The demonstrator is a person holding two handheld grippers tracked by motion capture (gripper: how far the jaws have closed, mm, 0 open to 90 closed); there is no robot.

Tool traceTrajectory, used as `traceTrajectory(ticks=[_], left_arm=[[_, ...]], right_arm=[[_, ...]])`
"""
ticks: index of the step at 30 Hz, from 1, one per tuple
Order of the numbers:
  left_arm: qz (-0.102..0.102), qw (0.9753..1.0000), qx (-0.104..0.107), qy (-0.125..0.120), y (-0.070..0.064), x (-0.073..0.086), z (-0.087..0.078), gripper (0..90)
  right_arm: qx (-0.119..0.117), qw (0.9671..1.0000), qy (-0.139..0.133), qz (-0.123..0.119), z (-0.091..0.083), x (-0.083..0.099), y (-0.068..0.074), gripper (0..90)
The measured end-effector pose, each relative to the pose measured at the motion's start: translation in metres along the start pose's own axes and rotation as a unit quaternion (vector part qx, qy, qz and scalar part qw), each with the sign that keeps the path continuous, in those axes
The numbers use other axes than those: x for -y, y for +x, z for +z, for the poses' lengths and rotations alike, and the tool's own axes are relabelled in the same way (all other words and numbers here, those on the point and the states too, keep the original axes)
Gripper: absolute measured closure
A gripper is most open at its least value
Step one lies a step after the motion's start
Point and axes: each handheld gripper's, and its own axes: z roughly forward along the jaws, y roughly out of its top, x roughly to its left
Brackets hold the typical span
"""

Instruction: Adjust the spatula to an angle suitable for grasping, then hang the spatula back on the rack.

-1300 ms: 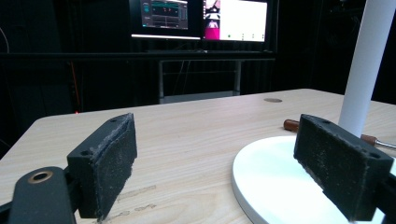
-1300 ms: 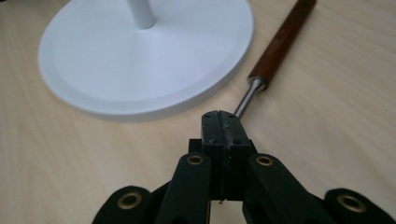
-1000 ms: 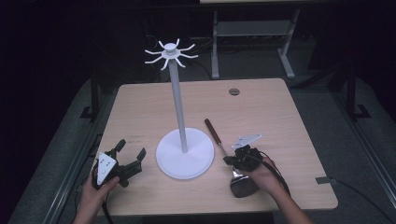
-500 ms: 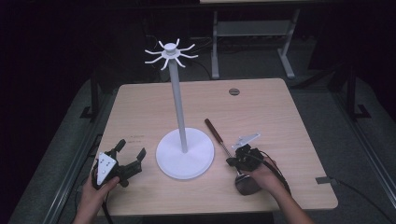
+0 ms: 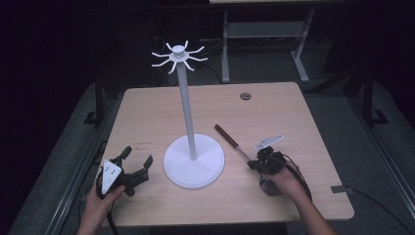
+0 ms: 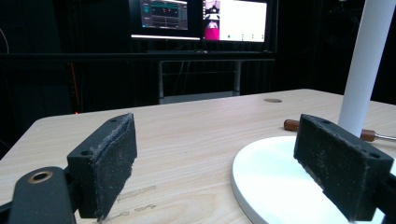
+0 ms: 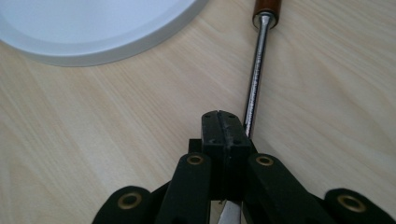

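The slim utensil (image 5: 235, 144), lying on the table (image 5: 303, 117) beside the stand's base (image 5: 194, 164), is judged light, stiff and slippery along its chrome shaft, which is seen beside the pressed-together right gripper (image 7: 225, 122), while the left gripper (image 5: 136, 164) is held spread

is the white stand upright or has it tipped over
Upright. The white stand has its round base flat on the table, with the pole rising straight to the hooks. Neither gripper touches it.
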Motion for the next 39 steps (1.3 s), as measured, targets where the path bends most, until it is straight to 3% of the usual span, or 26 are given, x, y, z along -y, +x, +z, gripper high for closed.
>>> traceTrajectory(ticks=[8,15,22,27,32,39], left_arm=[[0.0,1.0,0.0,0.0,0.0,0.0,0.0,12.8],[0.0,1.0,0.0,0.0,0.0,0.0,0.0,12.8],[0.0,1.0,-0.001,0.0,0.0,0.0,0.0,12.7],[0.0,1.0,-0.001,0.001,0.0,0.0,0.0,12.7],[0.0,1.0,-0.001,0.0,0.0,0.0,0.0,12.7],[0.0,1.0,0.0,0.001,0.0,0.0,0.0,12.7]], right_arm=[[0.02,0.9997,-0.003,0.013,-0.006,0.005,-0.015,89.4],[0.008,0.9996,-0.016,0.02,-0.011,0.003,-0.017,86.8],[-0.009,0.9993,-0.03,0.021,-0.016,-0.007,-0.014,72.9],[-0.003,0.9991,-0.037,0.019,-0.017,-0.017,-0.015,63.8],[-0.008,0.9993,-0.028,0.022,-0.012,-0.028,-0.018,58.9],[0.002,0.9996,-0.006,0.026,-0.006,-0.045,-0.023,56.5]])
